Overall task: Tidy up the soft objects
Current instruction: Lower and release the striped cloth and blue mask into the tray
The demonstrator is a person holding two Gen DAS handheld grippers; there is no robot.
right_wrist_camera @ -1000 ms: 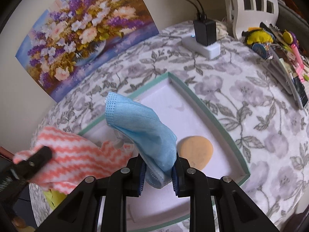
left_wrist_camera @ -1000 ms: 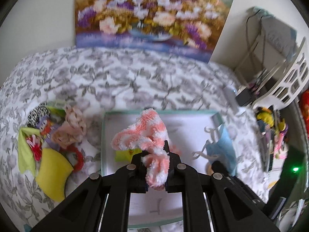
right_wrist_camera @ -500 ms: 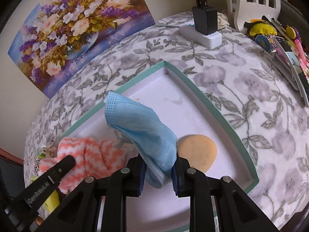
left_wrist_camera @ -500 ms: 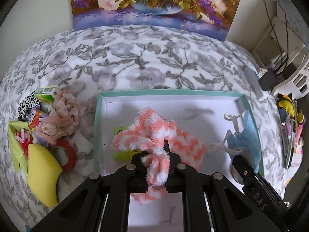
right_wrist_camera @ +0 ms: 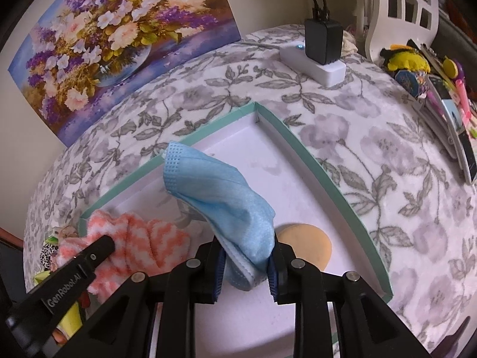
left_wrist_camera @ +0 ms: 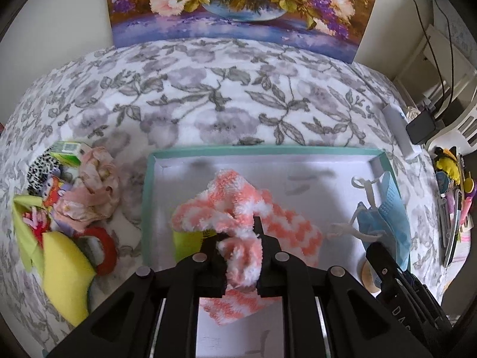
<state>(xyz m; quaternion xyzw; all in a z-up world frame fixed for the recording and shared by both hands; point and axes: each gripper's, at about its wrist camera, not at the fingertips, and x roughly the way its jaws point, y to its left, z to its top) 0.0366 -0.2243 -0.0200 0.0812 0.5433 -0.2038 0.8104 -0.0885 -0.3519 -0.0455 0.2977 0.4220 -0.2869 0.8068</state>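
Left gripper [left_wrist_camera: 238, 238] clamped on fuzzy coral-white sock [left_wrist_camera: 238, 208]; sock bunched between fingers, rest draped over floor of teal-rimmed tray [left_wrist_camera: 268, 150]. Right gripper [right_wrist_camera: 244, 256] pinches blue face mask [right_wrist_camera: 220, 191], jaws just easing open (mask between pads, upper part standing above tray). Tray sits on floral surface [left_wrist_camera: 208, 89].

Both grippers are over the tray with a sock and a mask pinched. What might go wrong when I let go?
1. The fuzzy sock bunches between the left gripper fingers; its pile may snag and lift back out.
2. The face mask in the right gripper hangs near the tray wall; it could drape over it.
3. Its ear loops trail loose and may catch.
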